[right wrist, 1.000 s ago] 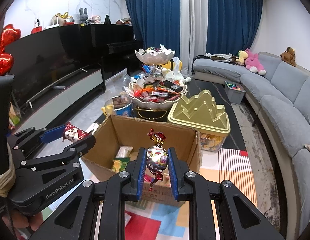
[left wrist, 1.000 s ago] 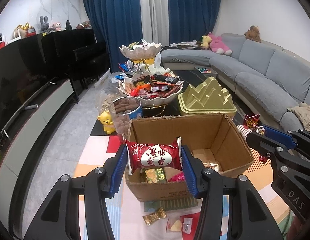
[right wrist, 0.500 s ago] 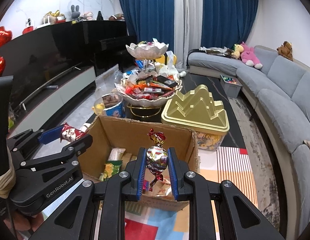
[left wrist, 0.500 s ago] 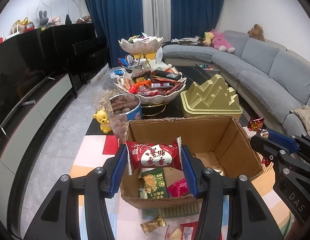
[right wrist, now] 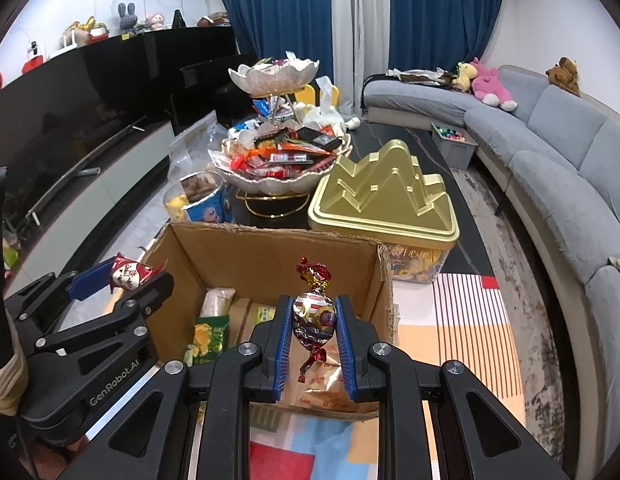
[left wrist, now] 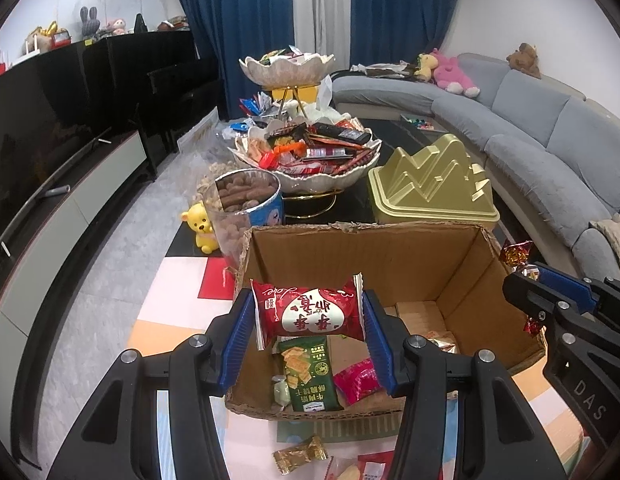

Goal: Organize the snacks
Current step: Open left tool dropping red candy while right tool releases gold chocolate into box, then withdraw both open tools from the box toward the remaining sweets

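Progress of the snack sorting, seen from both wrist views. The left gripper is closed on a red snack packet, held crosswise between its blue pads above the near edge of the open cardboard box. The right gripper is closed narrowly on a foil-wrapped candy, held upright by its middle over the near wall of the same box. Neither item is released yet; both hang above the box, not inside it.

Done so far, judging from the contents: the box already holds a green cracker packet, a pink packet, a small pale sweet and some gold-wrapped pieces at its right side.

Left to do: both held items await dropping, and loose wrapped snacks lie on the patterned table surface in front of the box. Whether the heaped tiered snack bowl behind the box also belongs to the sorting cannot be told.
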Demonstrator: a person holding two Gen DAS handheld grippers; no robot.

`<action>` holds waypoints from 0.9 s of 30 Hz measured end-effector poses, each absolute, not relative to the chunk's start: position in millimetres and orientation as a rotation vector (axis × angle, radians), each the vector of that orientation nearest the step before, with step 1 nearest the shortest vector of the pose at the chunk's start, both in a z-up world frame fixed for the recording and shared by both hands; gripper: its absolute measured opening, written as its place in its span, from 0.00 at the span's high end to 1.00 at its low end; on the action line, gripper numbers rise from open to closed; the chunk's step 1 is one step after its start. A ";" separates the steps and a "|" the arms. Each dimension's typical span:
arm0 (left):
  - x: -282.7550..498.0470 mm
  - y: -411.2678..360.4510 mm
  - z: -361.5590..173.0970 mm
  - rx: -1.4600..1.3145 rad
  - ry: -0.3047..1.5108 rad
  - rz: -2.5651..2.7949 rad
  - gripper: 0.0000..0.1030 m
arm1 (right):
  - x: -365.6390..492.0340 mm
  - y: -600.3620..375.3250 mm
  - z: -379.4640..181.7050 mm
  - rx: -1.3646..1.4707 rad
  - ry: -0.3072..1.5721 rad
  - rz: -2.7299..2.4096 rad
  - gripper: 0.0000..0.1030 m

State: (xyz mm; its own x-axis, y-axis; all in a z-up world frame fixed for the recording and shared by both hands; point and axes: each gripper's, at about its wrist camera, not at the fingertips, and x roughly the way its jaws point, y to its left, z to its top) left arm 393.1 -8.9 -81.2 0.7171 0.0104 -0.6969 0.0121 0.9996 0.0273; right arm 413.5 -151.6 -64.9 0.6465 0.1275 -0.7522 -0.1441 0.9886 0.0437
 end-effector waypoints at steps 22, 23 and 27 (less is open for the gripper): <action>384.3 -2.0 -65.7 0.017 0.756 0.024 0.24 | 407.4 -158.2 -51.6 0.011 0.825 0.095 0.31; 382.8 -1.2 -64.2 0.017 0.754 0.025 0.23 | 406.1 -157.6 -50.0 0.011 0.822 0.094 0.31; 376.9 1.8 -58.0 0.021 0.742 0.030 0.24 | 399.8 -154.8 -43.2 0.007 0.808 0.096 0.31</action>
State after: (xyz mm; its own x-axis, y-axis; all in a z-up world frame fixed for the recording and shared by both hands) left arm 376.9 1.8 -58.0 0.7364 0.0347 -0.6756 -0.0201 0.9994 0.0294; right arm 399.8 -154.8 -43.2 0.6865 0.0881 -0.7218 -0.0830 0.9956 0.0426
